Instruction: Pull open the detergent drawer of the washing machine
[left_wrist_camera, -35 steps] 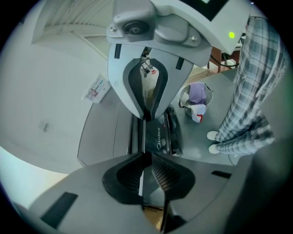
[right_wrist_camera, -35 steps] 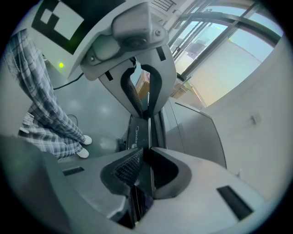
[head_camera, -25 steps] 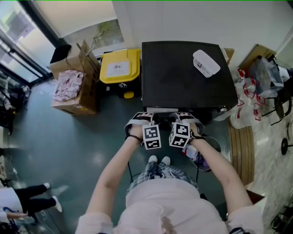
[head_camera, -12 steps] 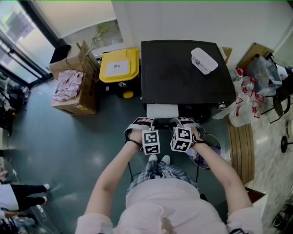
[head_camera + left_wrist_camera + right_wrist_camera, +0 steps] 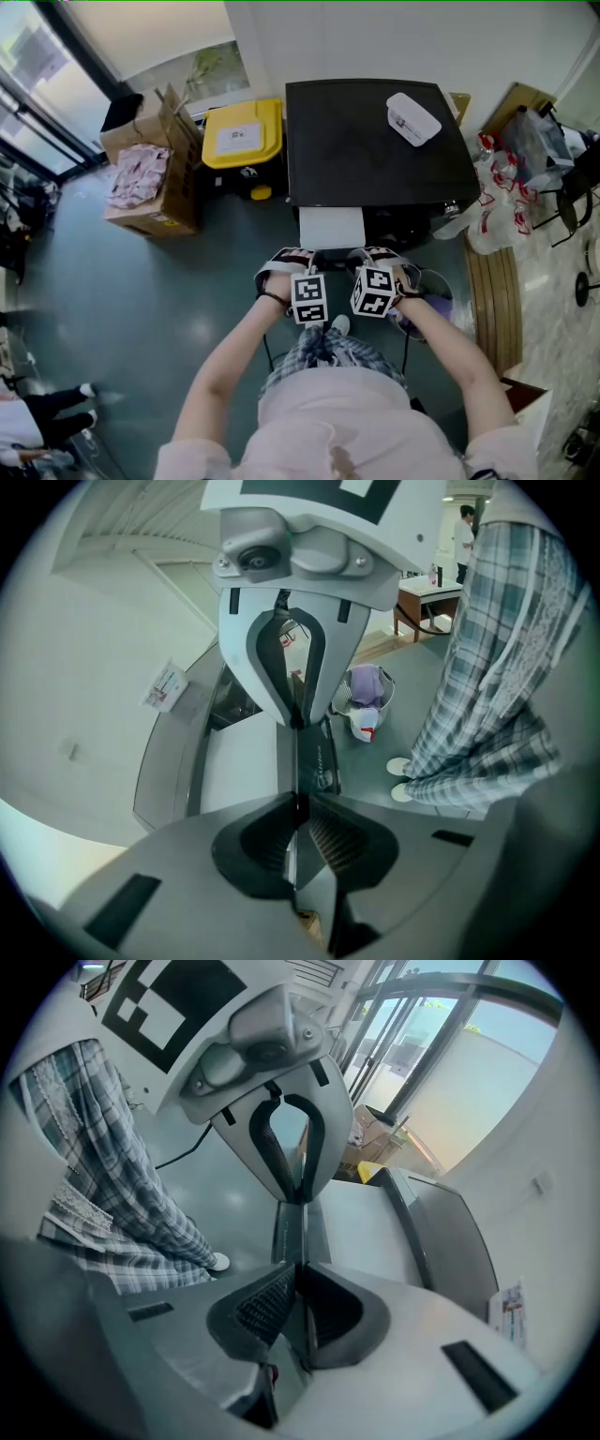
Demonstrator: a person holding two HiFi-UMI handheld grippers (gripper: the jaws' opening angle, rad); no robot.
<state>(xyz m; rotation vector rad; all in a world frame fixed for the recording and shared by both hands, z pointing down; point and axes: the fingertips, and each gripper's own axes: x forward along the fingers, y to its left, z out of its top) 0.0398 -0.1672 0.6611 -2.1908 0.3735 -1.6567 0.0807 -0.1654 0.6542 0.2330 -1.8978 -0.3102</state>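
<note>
Arms forward, left gripper (image 5: 297, 255) and right gripper (image 5: 371, 254) side by side, fingers (image 5: 251, 844) clamped on drawer (image 5: 331, 227)

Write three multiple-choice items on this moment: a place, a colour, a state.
1. Where does the white box lie? A on top of the washing machine; B on the floor; C inside the cardboard carton.
2. The bin lid beside the machine is: A red; B yellow; C green.
3. The detergent drawer is: A flush shut; B pulled partway out; C lying on the floor.
Answers: 1 A, it rests on the black top; 2 B, plainly yellow in the head view; 3 B, its white tray juts from the front.
</note>
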